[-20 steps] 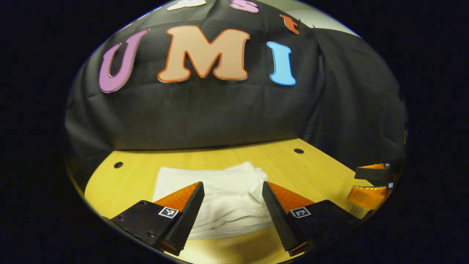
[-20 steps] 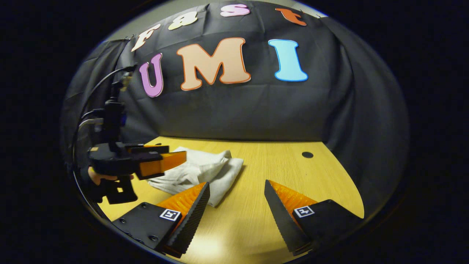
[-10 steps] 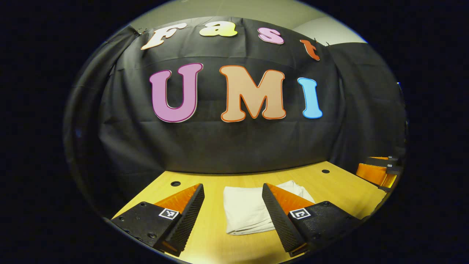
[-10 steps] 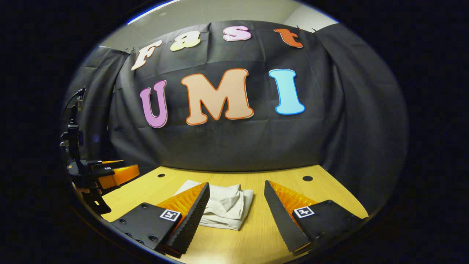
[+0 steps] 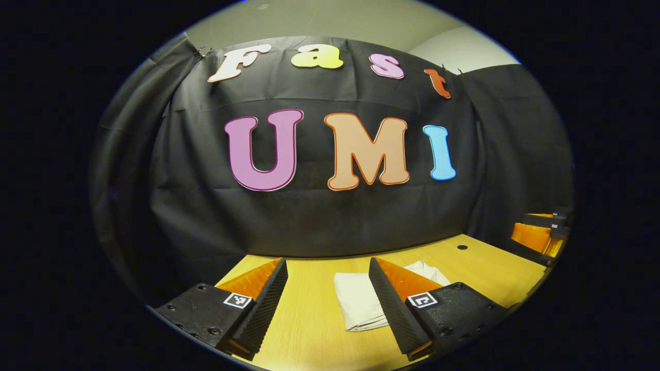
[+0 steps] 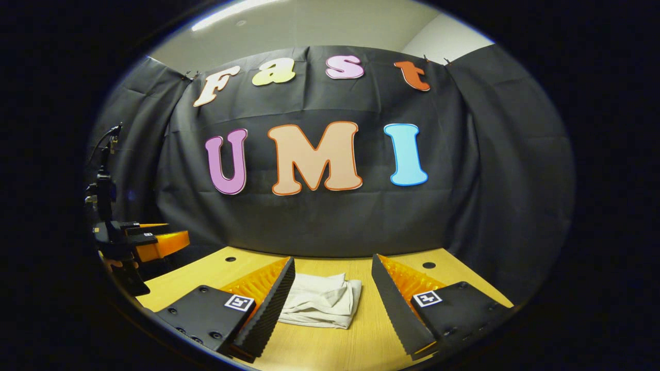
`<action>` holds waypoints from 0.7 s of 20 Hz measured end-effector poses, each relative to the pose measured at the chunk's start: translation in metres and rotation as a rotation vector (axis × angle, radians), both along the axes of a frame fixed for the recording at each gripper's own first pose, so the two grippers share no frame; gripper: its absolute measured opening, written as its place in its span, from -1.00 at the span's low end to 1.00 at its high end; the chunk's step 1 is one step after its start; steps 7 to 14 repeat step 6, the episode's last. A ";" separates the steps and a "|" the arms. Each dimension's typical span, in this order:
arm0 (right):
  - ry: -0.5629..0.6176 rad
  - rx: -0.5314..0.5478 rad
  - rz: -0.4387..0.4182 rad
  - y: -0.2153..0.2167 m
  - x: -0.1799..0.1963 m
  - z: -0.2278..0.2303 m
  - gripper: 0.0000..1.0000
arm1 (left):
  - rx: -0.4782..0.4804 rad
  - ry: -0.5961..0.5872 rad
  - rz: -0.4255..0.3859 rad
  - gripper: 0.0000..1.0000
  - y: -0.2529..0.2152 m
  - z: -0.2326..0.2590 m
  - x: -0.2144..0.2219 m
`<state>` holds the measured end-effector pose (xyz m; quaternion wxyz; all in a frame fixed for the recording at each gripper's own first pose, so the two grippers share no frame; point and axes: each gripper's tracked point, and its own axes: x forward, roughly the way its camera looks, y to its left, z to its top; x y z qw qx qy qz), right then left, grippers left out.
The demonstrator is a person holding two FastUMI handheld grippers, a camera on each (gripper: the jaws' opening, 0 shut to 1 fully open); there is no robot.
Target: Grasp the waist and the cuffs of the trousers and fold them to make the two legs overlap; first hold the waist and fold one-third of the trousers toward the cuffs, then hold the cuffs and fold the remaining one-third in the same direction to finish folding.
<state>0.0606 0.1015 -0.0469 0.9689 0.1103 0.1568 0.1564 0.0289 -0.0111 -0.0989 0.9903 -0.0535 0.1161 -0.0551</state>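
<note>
Left gripper view, tools: left tool (image 5: 327, 293) at the bottom edge, fingers spread wide with nothing between them, raised off the counter (image 5: 309, 330); right tool (image 5: 539, 234) at the far right edge, seen side-on, too small to judge its opening
Left gripper view, trousers: white trousers (image 5: 361, 304) folded into a compact bundle on the yellow wooden counter, flat smooth top layer facing this side, right part hidden behind the left tool's right finger (image 5: 392, 304)
Left gripper view, counter: round hole (image 5: 462, 247) near the far right edge, black cloth wall behind

Right gripper view, tools: right tool (image 6: 332, 304) at the bottom edge, fingers wide apart and gripping nothing, clear of the cloth; left tool (image 6: 160, 242) at the far left, held level above the counter (image 6: 356, 345), part of a hand (image 6: 116, 263) beneath it, cables rising behind
Right gripper view, trousers: trousers (image 6: 322, 306) seen from the rumpled side, stacked layers and creased edges showing, lying between the two near fingers in the picture but farther off
Right gripper view, counter: two round holes, one left (image 6: 230, 259), one right (image 6: 428, 265)
</note>
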 end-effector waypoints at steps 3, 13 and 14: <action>0.002 0.008 0.008 -0.002 0.003 0.000 0.92 | -0.005 -0.024 0.030 0.87 0.004 0.013 -0.002; -0.007 0.028 -0.006 -0.009 0.007 0.007 0.92 | 0.003 -0.033 0.022 0.86 -0.003 0.021 0.001; -0.007 0.028 -0.006 -0.009 0.007 0.007 0.92 | 0.003 -0.033 0.022 0.86 -0.003 0.021 0.001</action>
